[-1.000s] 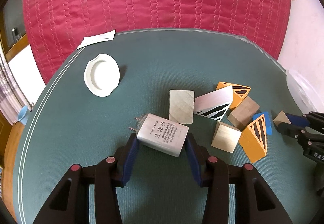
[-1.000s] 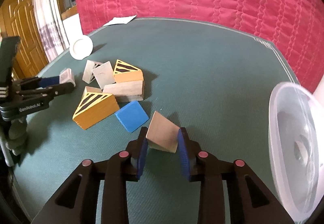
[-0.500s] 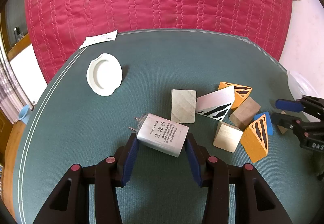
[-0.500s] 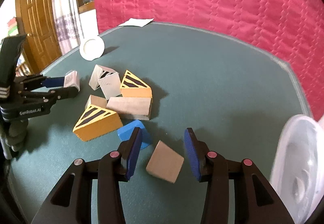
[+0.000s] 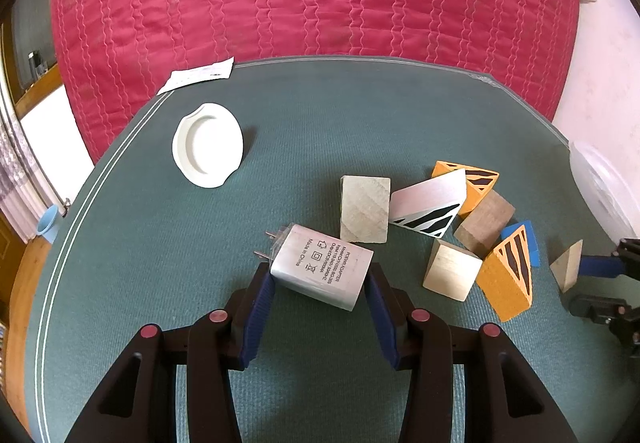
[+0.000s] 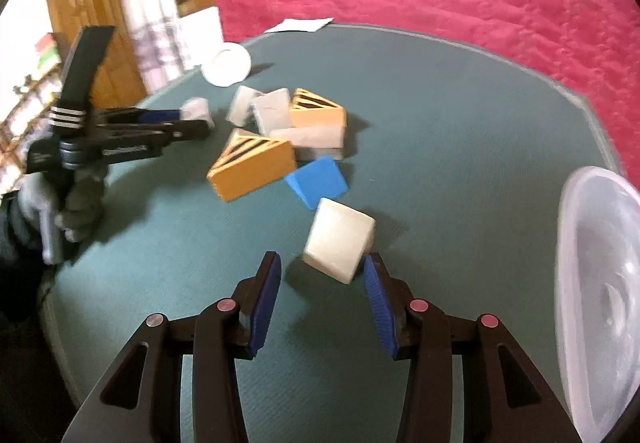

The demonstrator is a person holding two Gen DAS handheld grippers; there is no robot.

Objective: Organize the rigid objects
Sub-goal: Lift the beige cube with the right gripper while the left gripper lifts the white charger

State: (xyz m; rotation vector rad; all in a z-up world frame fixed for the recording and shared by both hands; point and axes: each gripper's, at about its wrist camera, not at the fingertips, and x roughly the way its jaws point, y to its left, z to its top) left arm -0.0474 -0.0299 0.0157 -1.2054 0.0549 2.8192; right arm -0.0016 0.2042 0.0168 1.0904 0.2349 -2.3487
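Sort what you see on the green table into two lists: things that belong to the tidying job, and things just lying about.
Belonging to the job:
- power adapter, clamped in the left gripper
- plain wooden wedge, lying by the open right gripper
- pile of wooden blocks
- clear plastic container, probably where they go

Just lying about:
- white lid
- paper slip
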